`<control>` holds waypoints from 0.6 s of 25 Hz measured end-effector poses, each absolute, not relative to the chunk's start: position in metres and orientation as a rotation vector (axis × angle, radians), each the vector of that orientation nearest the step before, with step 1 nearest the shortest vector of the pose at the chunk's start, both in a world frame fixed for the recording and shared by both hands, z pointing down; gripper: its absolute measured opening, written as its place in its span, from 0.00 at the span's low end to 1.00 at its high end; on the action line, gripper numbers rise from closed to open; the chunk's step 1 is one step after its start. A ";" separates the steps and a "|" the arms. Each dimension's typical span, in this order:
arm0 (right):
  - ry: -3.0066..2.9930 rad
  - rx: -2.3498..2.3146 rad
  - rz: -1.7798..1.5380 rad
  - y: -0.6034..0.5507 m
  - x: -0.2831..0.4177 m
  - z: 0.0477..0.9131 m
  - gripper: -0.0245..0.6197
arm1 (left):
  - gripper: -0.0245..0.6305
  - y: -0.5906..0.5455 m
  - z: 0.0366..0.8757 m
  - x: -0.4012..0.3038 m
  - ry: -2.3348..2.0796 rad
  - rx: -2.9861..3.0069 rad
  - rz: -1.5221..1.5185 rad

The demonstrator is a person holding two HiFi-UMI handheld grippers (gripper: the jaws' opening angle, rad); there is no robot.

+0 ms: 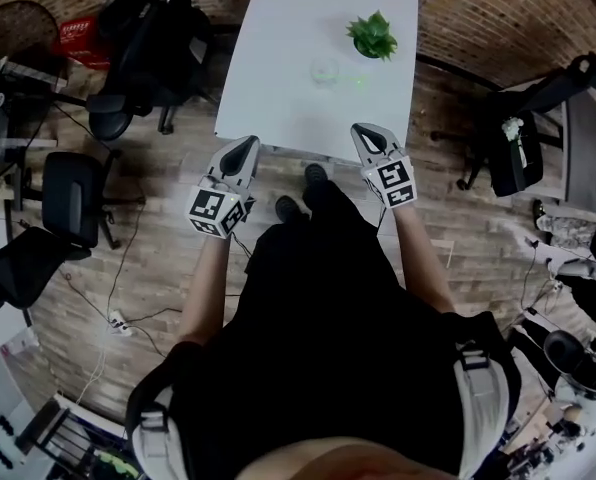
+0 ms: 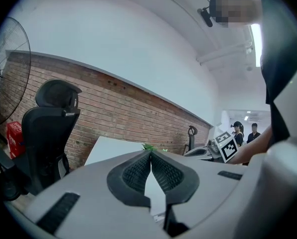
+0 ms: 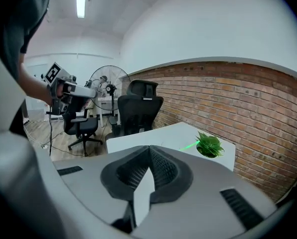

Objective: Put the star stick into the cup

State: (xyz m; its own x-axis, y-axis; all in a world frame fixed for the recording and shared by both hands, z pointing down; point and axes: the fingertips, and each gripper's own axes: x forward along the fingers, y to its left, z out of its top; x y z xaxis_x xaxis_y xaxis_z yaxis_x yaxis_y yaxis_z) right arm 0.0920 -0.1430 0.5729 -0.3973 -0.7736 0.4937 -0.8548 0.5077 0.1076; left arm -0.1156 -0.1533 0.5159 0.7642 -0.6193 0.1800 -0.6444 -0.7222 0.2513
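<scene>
A white table point(image 1: 278, 88) stands ahead of me. On it are a clear cup point(image 1: 325, 70) and, just right of the cup, a thin green star stick point(image 1: 361, 82) lying flat. The same stick point(image 3: 188, 146) lies beside the potted plant in the right gripper view. My left gripper point(image 1: 246, 146) hovers at the table's near edge, shut and empty, with its tips touching point(image 2: 151, 152). At the near edge further right is my right gripper point(image 1: 362, 130), also shut with nothing between its jaws point(image 3: 149, 148). Both are well short of the cup and stick.
A small green potted plant point(image 1: 373, 36) sits at the table's far right. Black office chairs point(image 1: 148, 58) stand left of the table, another chair point(image 1: 523, 138) on the right. A fan point(image 2: 1, 78), a red crate point(image 1: 78, 40) and a brick wall point(image 3: 248, 108) surround the table.
</scene>
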 end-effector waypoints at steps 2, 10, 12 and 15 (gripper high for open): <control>-2.261 1.319 0.211 -0.142 0.098 0.574 0.04 | 0.07 -0.156 0.516 -0.110 -0.988 2.655 0.116; -2.288 1.243 0.201 -0.154 0.121 0.570 0.04 | 0.07 -0.172 0.519 -0.081 -1.048 2.620 0.120; -2.296 1.234 0.208 -0.156 0.129 0.571 0.04 | 0.07 -0.174 0.517 -0.073 -1.069 2.611 0.117; -2.309 1.223 0.229 -0.160 0.142 0.575 0.04 | 0.07 -0.177 0.512 -0.063 -1.110 2.592 0.106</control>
State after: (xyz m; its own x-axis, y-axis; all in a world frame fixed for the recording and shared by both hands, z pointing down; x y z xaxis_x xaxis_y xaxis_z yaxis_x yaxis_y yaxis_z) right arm 0.1419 -0.1602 0.5749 -0.4619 -0.7240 0.5124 -0.8104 0.5793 0.0879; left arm -0.0630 -0.1773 0.5124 0.6958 -0.6923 0.1911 -0.7160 -0.6479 0.2599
